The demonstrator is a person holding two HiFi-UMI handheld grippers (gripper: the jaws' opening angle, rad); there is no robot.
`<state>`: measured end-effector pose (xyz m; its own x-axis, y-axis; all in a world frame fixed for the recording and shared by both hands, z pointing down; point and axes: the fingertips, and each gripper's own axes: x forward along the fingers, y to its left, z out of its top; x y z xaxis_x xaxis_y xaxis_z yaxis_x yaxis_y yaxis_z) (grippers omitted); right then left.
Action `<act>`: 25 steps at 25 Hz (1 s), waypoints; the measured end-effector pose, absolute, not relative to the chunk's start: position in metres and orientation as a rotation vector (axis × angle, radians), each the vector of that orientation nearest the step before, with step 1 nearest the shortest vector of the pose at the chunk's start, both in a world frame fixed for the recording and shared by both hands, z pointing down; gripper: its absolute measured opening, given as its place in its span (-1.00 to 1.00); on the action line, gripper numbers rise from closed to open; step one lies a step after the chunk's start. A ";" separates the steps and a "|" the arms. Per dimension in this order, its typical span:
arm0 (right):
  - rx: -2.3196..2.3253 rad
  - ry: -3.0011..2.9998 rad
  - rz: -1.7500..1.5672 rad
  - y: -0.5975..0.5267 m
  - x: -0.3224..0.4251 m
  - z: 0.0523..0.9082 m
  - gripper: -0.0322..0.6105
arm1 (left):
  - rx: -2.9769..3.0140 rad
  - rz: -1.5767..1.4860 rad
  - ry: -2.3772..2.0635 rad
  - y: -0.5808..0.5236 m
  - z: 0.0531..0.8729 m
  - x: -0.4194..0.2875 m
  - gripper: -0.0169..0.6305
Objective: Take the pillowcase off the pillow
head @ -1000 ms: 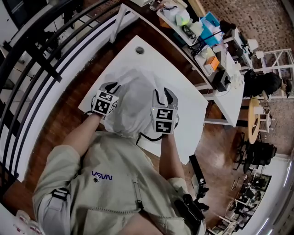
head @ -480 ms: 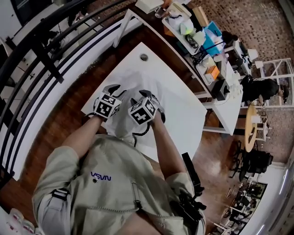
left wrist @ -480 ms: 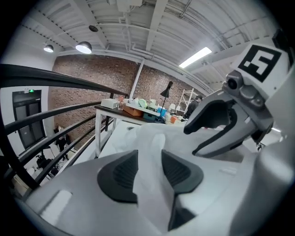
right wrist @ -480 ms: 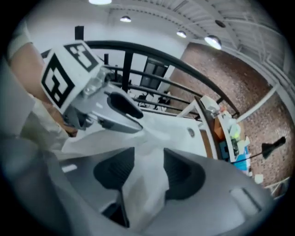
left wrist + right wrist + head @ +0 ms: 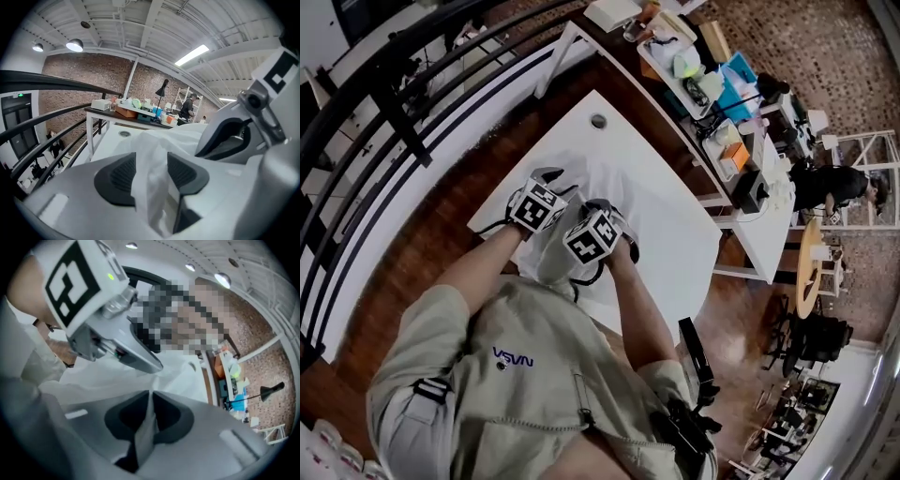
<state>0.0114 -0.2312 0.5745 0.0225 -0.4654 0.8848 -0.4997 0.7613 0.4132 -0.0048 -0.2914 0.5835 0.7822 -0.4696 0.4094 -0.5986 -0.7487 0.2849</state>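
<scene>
Pillowcase [image 5: 592,174] lies bunched on the table [image 5: 675,246] just in front of me, with both grippers at it; my right gripper [image 5: 150,416] has just been closing and pinches a thin fold of the cloth; my left gripper [image 5: 151,173] has just been opening — jaws apart, cloth loose in the gap. I judge this a re-grip: hold the right pinch firm, bite deeper with the left, then draw evenly — no jerking.
</scene>
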 end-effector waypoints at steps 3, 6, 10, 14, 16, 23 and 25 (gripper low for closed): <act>0.832 -1.666 0.030 -0.219 0.005 0.557 -0.82 | 2.615 0.530 -0.814 -0.298 0.581 0.003 -0.41; 0.863 -1.729 0.039 -0.205 0.004 0.540 -0.82 | 2.666 0.562 -0.891 -0.308 0.573 0.007 -0.92; 0.912 -1.811 0.056 -0.189 0.005 0.517 -0.82 | 2.727 0.552 -0.928 -0.322 0.556 0.010 -0.93; 0.922 -1.887 0.040 -0.173 0.006 0.496 -0.83 | 2.778 0.570 -0.890 -0.326 0.551 0.023 -0.93; 0.876 -1.917 0.007 -0.162 0.006 0.491 -0.83 | 2.795 0.562 -0.846 -0.326 0.548 0.032 -0.93; 0.619 -2.006 0.048 -0.129 -0.015 0.510 -0.84 | 2.778 0.607 -0.649 -0.323 0.546 0.054 -0.93; 0.590 -2.030 0.108 -0.130 -0.023 0.523 -0.84 | 2.726 0.623 -0.616 -0.321 0.559 0.059 -0.93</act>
<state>-0.0226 -0.1303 0.5235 -0.4010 -0.3626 0.8412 -0.4499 0.8779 0.1639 0.0588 -0.3212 0.5587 0.8164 -0.3418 0.4655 -0.4613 -0.8709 0.1695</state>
